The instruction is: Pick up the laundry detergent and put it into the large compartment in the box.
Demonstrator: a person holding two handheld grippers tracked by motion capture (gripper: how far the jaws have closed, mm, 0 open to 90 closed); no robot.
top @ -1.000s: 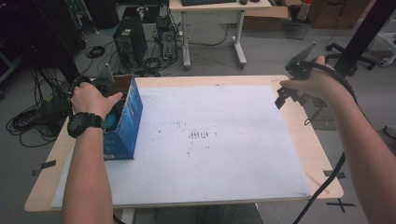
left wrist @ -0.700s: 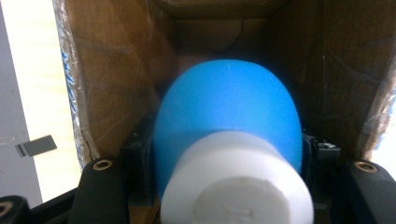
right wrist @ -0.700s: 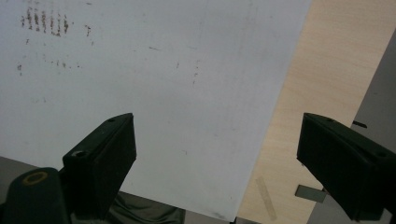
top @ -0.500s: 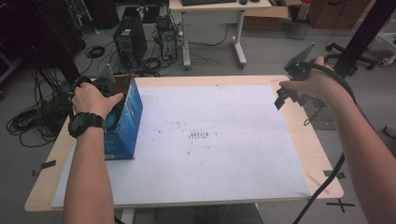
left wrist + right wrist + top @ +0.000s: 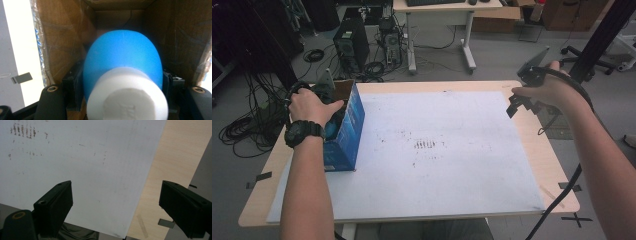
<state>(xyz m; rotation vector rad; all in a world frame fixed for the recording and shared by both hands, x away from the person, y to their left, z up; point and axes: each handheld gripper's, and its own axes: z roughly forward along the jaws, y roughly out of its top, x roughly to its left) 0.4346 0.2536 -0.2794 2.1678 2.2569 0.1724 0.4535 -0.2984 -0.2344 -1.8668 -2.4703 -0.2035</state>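
Tongs: left tongs (image 5: 122,87) clenched on blue bulb (image 5: 122,62), right tongs (image 5: 116,205) released | bulb inside box (image 5: 346,125) | we judge it light, squashy; hold its waist

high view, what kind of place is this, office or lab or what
Probably a lab or tech workroom. Computer towers stand on the floor among loose cables, a desk with a keyboard sits behind, and the wooden table carries a stained white sheet like a test bench.
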